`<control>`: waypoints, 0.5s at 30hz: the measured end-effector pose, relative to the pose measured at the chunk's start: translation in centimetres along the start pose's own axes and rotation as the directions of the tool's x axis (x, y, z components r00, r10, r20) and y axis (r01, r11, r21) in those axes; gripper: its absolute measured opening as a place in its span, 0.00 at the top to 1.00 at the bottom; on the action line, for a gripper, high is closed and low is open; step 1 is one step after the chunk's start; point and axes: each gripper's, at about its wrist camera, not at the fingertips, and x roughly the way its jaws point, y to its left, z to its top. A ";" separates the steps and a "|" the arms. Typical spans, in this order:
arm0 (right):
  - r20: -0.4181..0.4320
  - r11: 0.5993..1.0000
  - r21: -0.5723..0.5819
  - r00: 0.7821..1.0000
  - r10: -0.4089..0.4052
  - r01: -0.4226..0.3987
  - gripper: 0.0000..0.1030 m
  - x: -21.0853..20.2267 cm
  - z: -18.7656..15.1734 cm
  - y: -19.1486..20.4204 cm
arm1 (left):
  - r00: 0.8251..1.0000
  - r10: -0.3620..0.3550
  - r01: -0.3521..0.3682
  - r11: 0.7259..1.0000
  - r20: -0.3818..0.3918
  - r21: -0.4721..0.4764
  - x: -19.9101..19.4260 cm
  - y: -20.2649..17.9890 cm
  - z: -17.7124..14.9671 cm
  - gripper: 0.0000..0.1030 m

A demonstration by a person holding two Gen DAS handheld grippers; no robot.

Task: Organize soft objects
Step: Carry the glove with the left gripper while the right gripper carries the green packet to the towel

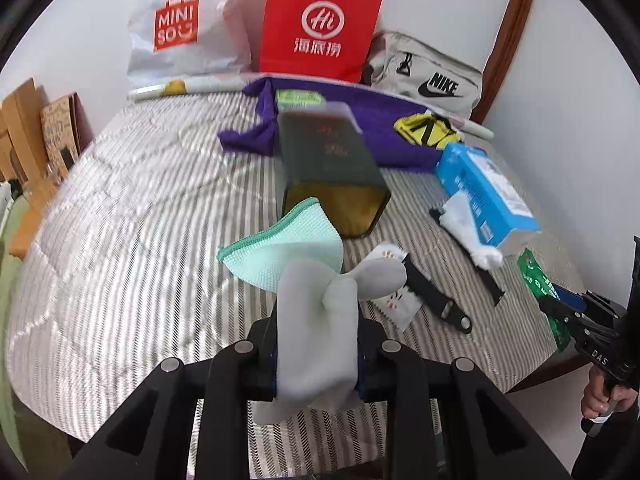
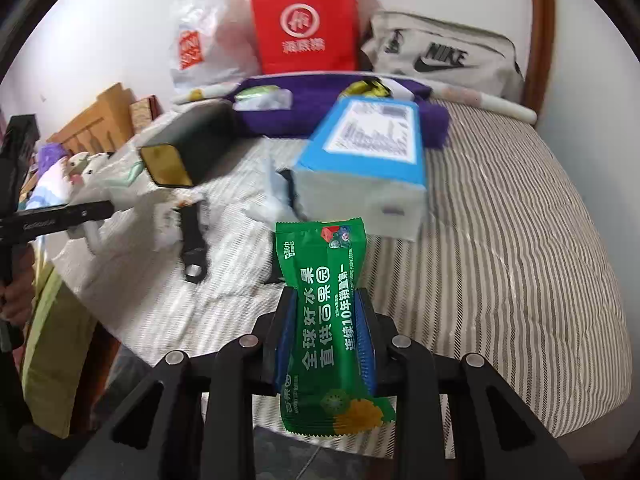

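Left wrist view. Left gripper (image 1: 318, 354) is clenched on a grey cloth (image 1: 316, 344); both pads press its sides, and the cloth sticks out ahead of the fingertips and hangs below them. A mint-green cloth (image 1: 286, 246) with a darker hem lies folded against the far end of the grey one, just ahead of the claw. Directly beyond that stands a dark green box (image 1: 334, 168), blurred, its yellowish end facing the claw. Ahead-right: a black strap (image 1: 438, 296) on the striped bedspread (image 1: 132, 216), then a blue carton (image 1: 486, 192) with a white rag (image 1: 470, 228) against its near side. Ahead-left the bedspread is bare out to its rounded left edge. Far edge of the bed is lined with a purple cloth (image 1: 384, 120), a white Miniso bag (image 1: 180, 36), a red paper bag (image 1: 320, 24) and a grey Nike bag (image 1: 432, 72). Right gripper (image 1: 560, 308) shows at the far right, gripping a green packet (image 1: 534, 276).

Right wrist view. Right gripper (image 2: 326, 336) is clamped on the green packet (image 2: 326, 320), pads on its two long sides, packet pointing forward. Blue carton (image 2: 364, 152) sits just ahead, near the packet's tip. Dark green box (image 2: 188, 144) and black strap (image 2: 194, 240) lie ahead-left. To the right, striped bedspread (image 2: 520, 240) is bare up to its curved right edge. Part of the left gripper's black frame shows at the left margin; its jaws are not visible from here.
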 end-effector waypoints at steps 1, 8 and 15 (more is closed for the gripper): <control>0.011 1.000 -0.008 1.000 0.018 -0.018 0.72 -0.3 0.3 0.3 | 1.000 0.010 -0.011 1.000 0.008 0.010 -0.4 -0.2 0.2 0.76; 0.073 0.998 -0.020 0.995 0.065 -0.064 0.73 -2.1 2.8 0.9 | 0.998 0.047 -0.047 0.999 0.029 0.023 -2.0 -0.8 2.4 0.76; 0.136 0.998 -0.035 0.989 0.063 -0.059 0.72 -3.1 6.6 0.3 | 0.999 0.029 -0.029 0.999 0.020 -0.015 -2.0 -1.3 5.4 0.76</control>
